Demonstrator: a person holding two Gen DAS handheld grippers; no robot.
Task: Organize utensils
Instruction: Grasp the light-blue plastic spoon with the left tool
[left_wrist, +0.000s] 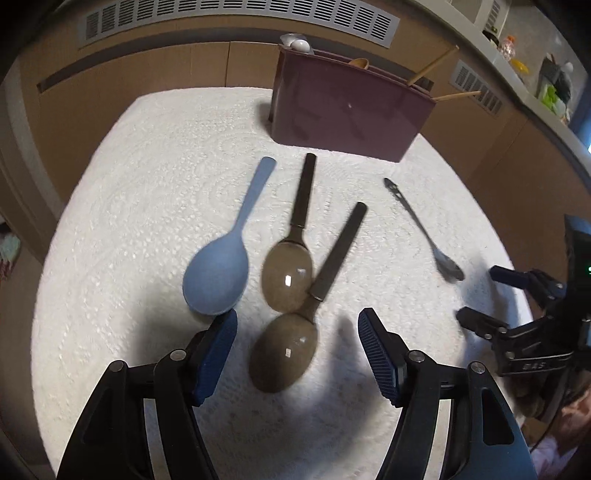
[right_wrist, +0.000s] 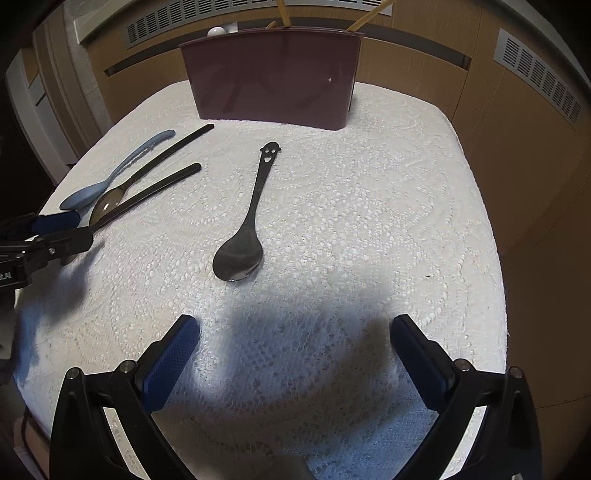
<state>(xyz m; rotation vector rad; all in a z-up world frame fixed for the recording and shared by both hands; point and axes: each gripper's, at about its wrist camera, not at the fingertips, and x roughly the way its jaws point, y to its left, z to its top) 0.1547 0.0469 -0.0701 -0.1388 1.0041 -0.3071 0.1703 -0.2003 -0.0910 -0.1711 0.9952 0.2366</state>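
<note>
With both grippers spread and empty, we should pinch the smooth metal spoon (right_wrist: 242, 236) (probably slippery) by its thin handle.

Four spoons (left_wrist: 218, 273) (left_wrist: 288, 271) (left_wrist: 286, 354) (right_wrist: 240, 254) flat on white lace, handles toward the upright maroon holder (right_wrist: 273, 77).

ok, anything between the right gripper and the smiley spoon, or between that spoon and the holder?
Nothing visible. The right gripper is open with only bare white cloth up to the smiley spoon, and bare cloth again from its handle to the maroon holder.
</note>
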